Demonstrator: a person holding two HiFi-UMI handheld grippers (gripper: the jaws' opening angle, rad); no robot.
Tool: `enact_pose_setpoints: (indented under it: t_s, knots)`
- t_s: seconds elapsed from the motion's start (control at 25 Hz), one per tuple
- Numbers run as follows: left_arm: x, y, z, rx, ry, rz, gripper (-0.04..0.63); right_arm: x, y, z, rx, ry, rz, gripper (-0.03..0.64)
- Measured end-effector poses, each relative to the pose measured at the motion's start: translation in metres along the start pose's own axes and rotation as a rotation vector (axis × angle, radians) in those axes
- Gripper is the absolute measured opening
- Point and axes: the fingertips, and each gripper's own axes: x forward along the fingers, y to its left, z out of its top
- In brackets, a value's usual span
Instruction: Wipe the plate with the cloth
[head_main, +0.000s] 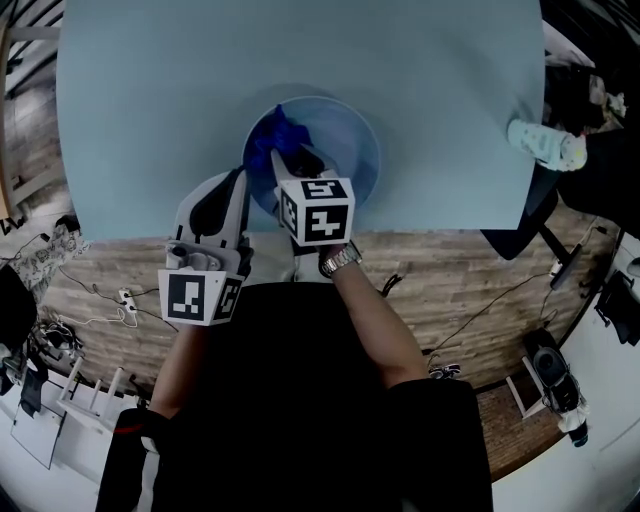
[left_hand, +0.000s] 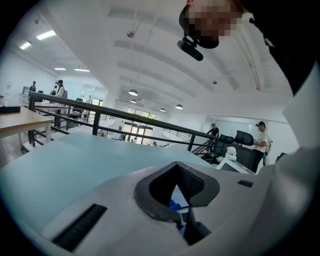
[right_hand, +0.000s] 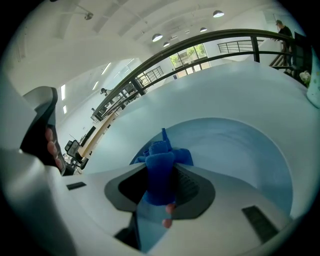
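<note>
The cloth (head_main: 272, 135) is a deep blue, soft, fuzzy fabric, bunched into a thick fold. It lies on the left part of the plate (head_main: 345, 135), a round, smooth, pale blue dish with a raised rim. The plate sits at the near edge of a matte, light blue table (head_main: 150, 100).

The right gripper (head_main: 297, 160) reaches over the plate. Its own view shows its jaws pinching the cloth (right_hand: 159, 170) between dark ribbed pads (right_hand: 187, 185), and the plate's curved bowl (right_hand: 240, 145) beyond.

The left gripper (head_main: 222, 195) is just left of the plate, over the table edge. Its view shows the jaws (left_hand: 176, 192) a narrow gap apart with nothing between them, and a scrap of blue shows through the gap.

Each white plastic gripper carries a cube (head_main: 318, 212) with black and white square markers, and no writing can be read.

Only the head view shows the metal wristwatch (head_main: 340, 260), the plank floor (head_main: 450, 290) and a white spotted object (head_main: 545, 143) at the table's right edge. Only the left gripper view shows the dark railing (left_hand: 100, 112) and people standing beyond (left_hand: 260, 142).
</note>
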Motion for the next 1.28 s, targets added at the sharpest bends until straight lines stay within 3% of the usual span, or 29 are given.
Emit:
enact_pose_setpoints:
  t_s: [1.28]
  knots:
    - [0.019, -0.043, -0.004, 0.04, 0.016, -0.143, 0.002, -0.051, -0.093, -0.006, 0.151, -0.076, -0.206, 0.118]
